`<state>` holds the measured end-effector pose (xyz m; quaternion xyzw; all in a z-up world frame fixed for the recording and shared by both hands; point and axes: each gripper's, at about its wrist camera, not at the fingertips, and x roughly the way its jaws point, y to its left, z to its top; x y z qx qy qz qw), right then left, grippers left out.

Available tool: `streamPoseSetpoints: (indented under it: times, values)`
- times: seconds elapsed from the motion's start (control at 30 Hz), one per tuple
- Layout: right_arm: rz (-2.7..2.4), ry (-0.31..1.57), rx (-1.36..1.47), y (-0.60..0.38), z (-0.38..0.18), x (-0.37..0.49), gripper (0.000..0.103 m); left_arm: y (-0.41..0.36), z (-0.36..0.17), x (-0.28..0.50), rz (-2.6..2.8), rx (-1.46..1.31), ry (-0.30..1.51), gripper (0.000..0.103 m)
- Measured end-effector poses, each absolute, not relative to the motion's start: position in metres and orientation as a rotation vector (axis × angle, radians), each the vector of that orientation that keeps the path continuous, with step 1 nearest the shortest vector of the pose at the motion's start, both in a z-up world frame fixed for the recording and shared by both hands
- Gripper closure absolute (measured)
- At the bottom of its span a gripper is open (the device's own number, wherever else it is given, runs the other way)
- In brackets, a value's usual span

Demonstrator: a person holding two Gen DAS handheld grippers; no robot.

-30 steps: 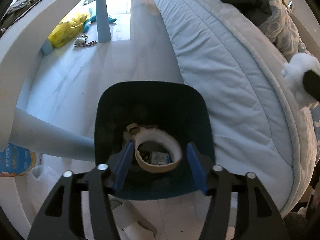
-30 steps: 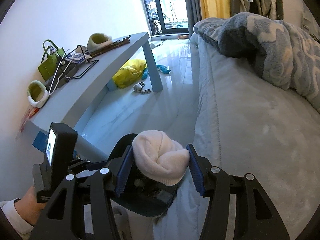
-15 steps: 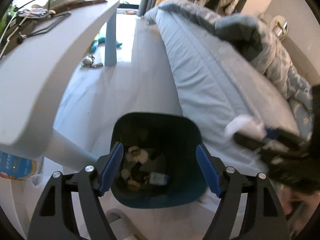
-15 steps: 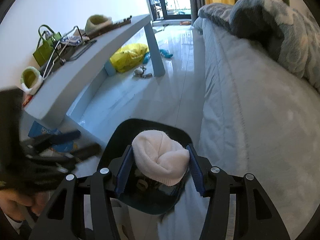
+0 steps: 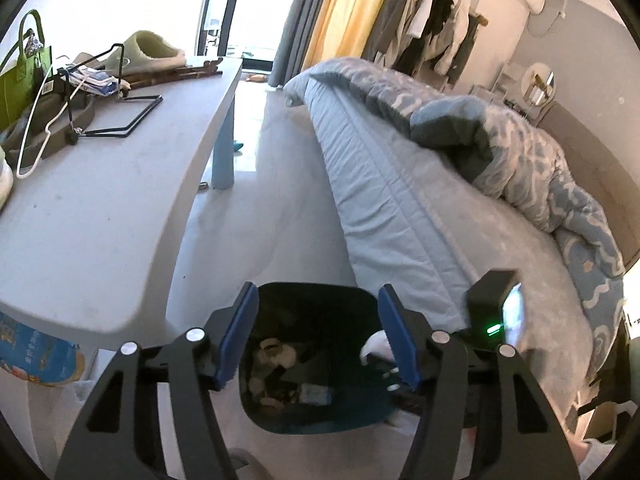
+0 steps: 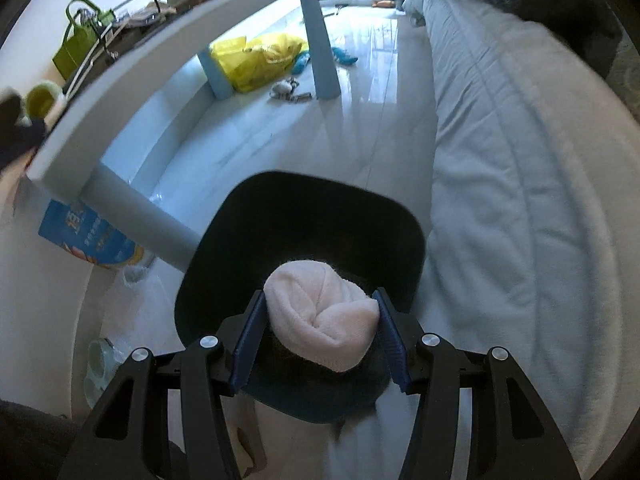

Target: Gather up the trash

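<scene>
A dark bin (image 5: 320, 316) stands on the floor between the low table and the bed, with several scraps of trash (image 5: 276, 364) in its bottom. My left gripper (image 5: 318, 300) hangs above the bin; its jaws are closing and nothing is between the blue pads. My right gripper (image 6: 320, 300) is shut on a white rolled wad (image 6: 320, 324) and holds it over the bin's (image 6: 304, 208) near side. In the left wrist view the right gripper's body (image 5: 496, 308) sits at the bin's right edge, and a bit of the white wad (image 5: 374, 346) shows there.
A low grey table (image 5: 100, 200) on the left carries a green bag (image 5: 20, 84), a hanger and a slipper (image 5: 152, 50). The bed (image 5: 400, 220) with a blue quilt (image 5: 500, 152) runs along the right. A yellow bag (image 6: 260, 56) and a blue package (image 6: 88, 240) lie under the table.
The left gripper let a tape ring fall into the bin, then rose and tilted up. The right gripper came down over the bin, still holding the white wad.
</scene>
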<state>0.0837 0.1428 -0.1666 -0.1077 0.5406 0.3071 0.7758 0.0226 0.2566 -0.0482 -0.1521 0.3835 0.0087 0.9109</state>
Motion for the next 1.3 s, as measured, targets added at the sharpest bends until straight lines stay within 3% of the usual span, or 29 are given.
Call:
streamPoseSetpoints:
  times: [0.1, 0.23, 0.4, 0.63, 0.83, 1.13, 1.2, 1.3]
  values:
    - [0.669, 1.200, -0.226, 0.144, -0.176, 0.083, 0.046, 0.257, -0.042, 0.020, 0.013, -0.308, 0.771, 0.039]
    - [0.652, 1.214, -0.261, 0.145, -0.186, 0.082, 0.026, 0.256, -0.033, 0.018, 0.019, -0.297, 0.747, 0.039]
    - [0.643, 1.202, -0.271, 0.143, -0.184, 0.080, 0.026, 0.253, -0.022, 0.015, 0.025, -0.279, 0.716, 0.035]
    - [0.649, 1.133, -0.266, 0.133, -0.160, 0.079, 0.026, 0.243, -0.004, 0.012, 0.059, -0.223, 0.670, 0.015]
    - [0.652, 1.040, -0.247, 0.114, -0.120, 0.075, 0.025, 0.230, 0.018, 0.008, 0.052, -0.194, 0.608, 0.007]
    - [0.543, 0.810, -0.191, 0.047, -0.035, 0.041, 0.011, 0.191, 0.034, -0.008, 0.059, -0.123, 0.554, 0.003]
    - [0.490, 0.742, -0.142, 0.021, -0.012, 0.032, 0.003, 0.181, 0.041, -0.020, 0.085, -0.089, 0.521, 0.003]
    - [0.418, 0.667, -0.075, -0.022, 0.015, 0.017, 0.003, 0.169, 0.049, -0.040, 0.114, -0.084, 0.489, 0.003]
